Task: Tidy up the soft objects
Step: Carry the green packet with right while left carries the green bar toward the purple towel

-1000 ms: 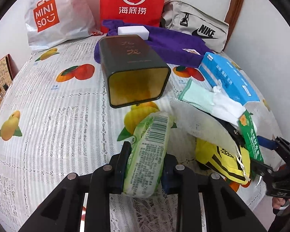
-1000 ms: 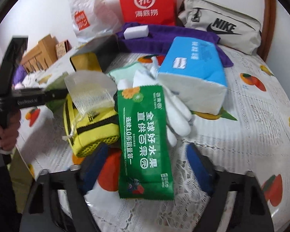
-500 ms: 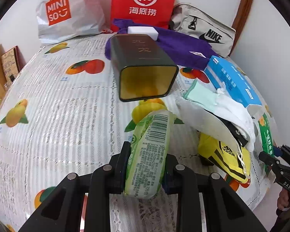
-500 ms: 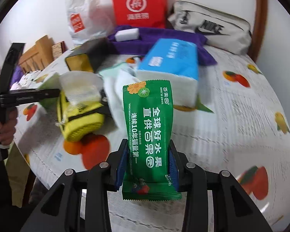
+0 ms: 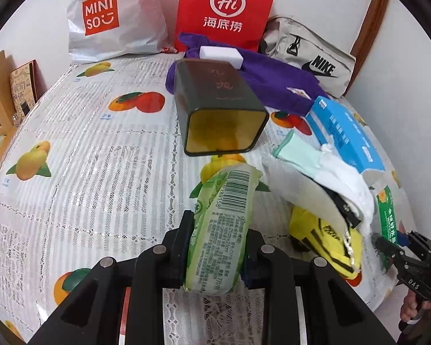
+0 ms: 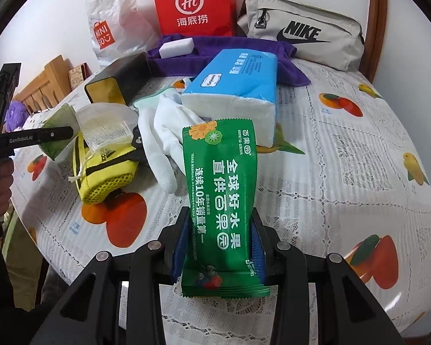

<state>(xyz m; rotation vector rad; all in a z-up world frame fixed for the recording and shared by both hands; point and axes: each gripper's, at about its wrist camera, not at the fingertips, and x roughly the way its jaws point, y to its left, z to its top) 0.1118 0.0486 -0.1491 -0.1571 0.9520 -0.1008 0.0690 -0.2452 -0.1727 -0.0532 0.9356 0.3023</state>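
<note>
Right wrist view: right gripper [image 6: 219, 247] fingers clamped on dark green foil wipes pack [image 6: 222, 201], lifted clear of worktop for sorting. Left gripper [image 5: 215, 254] fingers clamped on pale green plastic tissue pack [image 5: 218, 230], aimed twelve o'clock toward open dark tin box [image 5: 218, 112].

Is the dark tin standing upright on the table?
No, the dark tin lies on its side, its open mouth facing the camera.

Light-green tissue pack [image 5: 221, 230] is sitting pinched upright-tilted, barcode facing up, in front of the open dark tin [image 5: 218, 109]. Dark-green wipes packet [image 6: 224, 210] is standing clamped, lifted off the tablecloth, label facing camera.
</note>
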